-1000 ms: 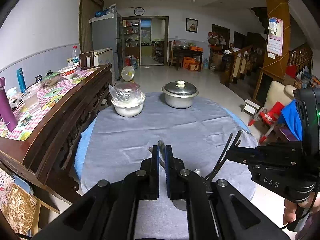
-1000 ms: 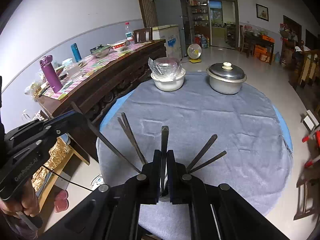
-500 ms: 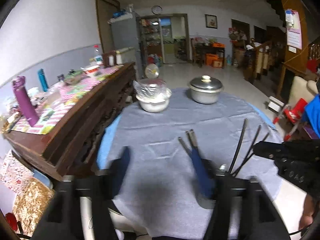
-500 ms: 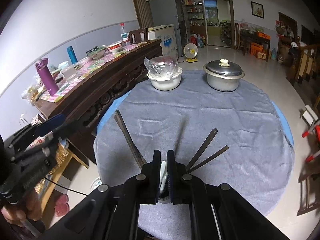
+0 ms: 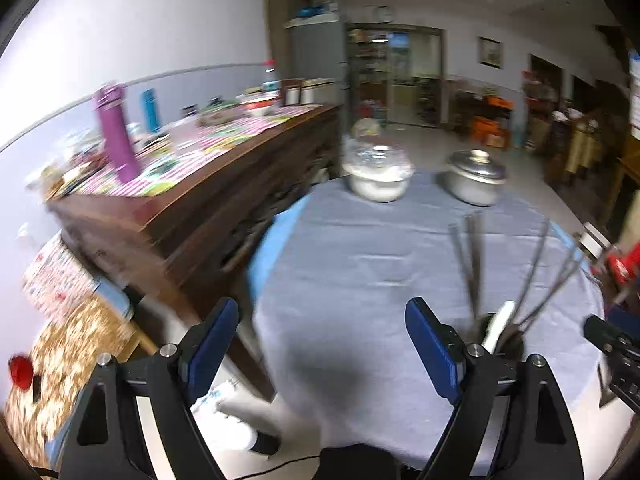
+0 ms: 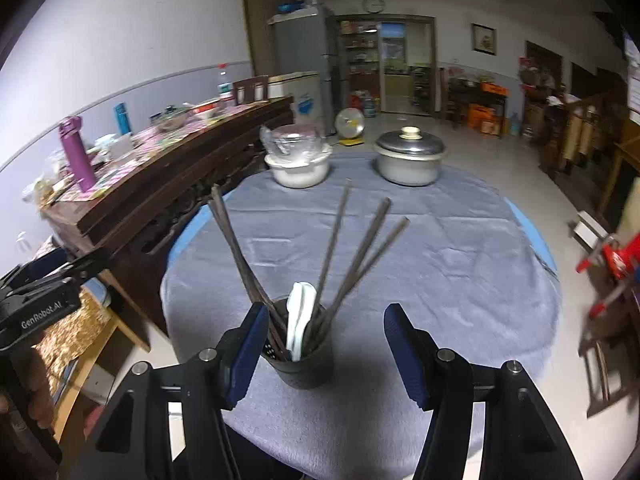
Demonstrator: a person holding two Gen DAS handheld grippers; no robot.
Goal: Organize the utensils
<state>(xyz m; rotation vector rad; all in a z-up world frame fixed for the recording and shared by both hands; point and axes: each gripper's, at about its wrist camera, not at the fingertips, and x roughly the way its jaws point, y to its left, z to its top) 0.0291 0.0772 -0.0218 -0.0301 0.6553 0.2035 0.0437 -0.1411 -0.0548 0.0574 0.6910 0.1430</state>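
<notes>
A round table (image 6: 460, 240) covered in grey cloth fills both views. Near its front edge stands a dark holder (image 6: 300, 356), upright, with several dark chopsticks (image 6: 362, 248) fanning out of it and a white spoon (image 6: 300, 316) standing among them.

The right gripper (image 6: 320, 350) has its jaws released, wide apart and empty, with the holder between the two blue pads (image 6: 404, 350); the left pad is just beside the holder's rim, though contact cannot be judged.

The left gripper (image 5: 320, 346) is also spread wide and holds nothing. Its view is blurred. It sits over the table's front-left edge, with the holder (image 5: 500, 340) just right of its right finger, partly hidden behind it.

At the table's far edge are a white bowl (image 6: 298, 168) topped with clear plastic and, to its right, a lidded metal pot (image 6: 408, 162), apart from each other. A long wooden sideboard (image 6: 168, 196) stands left of the table, carrying a purple bottle (image 6: 76, 156) and other clutter.
</notes>
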